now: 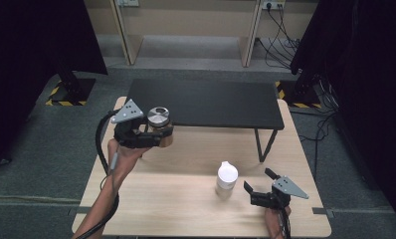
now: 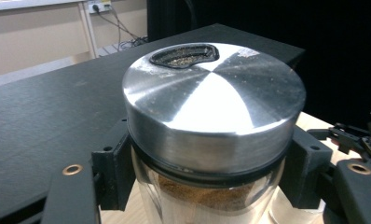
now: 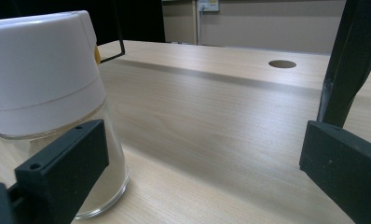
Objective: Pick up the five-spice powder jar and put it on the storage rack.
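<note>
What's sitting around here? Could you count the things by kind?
Jars: 2, a steel-lidded one held up and a white-capped one on the table
Shelf: 1
Total: 3

Table (image 1: 186, 199): light wood, with a round hole (image 3: 282, 64) in its top.
Shelf (image 1: 206, 104): black, standing on the table's far half.
Floor (image 1: 37, 149): grey carpet around the table.
Curtains (image 1: 32, 45): black, both sides of the table.
Wall (image 1: 196, 15): beige, beyond the table, with sockets (image 1: 273, 5) and cables (image 1: 280, 40).
</note>
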Available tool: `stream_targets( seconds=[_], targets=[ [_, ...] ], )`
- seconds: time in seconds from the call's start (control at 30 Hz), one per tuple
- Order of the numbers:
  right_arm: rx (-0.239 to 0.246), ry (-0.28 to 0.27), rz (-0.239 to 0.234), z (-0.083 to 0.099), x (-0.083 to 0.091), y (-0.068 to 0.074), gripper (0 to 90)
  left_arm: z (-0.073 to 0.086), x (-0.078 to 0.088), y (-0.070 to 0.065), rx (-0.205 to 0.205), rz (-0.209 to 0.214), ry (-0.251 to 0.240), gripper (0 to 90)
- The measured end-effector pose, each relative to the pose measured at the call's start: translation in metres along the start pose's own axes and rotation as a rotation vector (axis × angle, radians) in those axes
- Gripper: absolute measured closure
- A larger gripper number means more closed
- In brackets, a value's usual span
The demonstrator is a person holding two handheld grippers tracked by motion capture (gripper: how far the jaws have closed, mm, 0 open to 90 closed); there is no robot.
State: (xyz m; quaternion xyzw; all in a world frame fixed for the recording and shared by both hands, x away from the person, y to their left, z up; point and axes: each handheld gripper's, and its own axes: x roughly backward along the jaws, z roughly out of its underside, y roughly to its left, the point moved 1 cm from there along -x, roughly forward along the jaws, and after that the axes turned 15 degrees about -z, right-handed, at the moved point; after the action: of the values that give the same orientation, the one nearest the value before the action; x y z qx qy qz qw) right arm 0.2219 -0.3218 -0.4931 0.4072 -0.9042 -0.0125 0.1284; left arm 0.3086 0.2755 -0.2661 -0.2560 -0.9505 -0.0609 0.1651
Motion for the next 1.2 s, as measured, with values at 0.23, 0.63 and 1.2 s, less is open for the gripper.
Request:
stream_targets(
  seconds=[0.23,0.63,1.2],
  targets=[
    [-0.006,-0.009,-0.004,0.001,0.001,-0.001,1.1,-0.014,-0.001,0.005,0.005,-0.034,0.010,31.7],
    [-0.004,-0.003,-0.004,0.001,0.001,-0.001,1.1,-0.026,-0.016,0.008,0.062,-0.095,0.000,31.7],
    [-0.005,-0.004,-0.010,0.001,0.001,-0.002,1.1,-0.042,-0.032,0.012,0.071,-0.254,0.033,31.7]
  ],
)
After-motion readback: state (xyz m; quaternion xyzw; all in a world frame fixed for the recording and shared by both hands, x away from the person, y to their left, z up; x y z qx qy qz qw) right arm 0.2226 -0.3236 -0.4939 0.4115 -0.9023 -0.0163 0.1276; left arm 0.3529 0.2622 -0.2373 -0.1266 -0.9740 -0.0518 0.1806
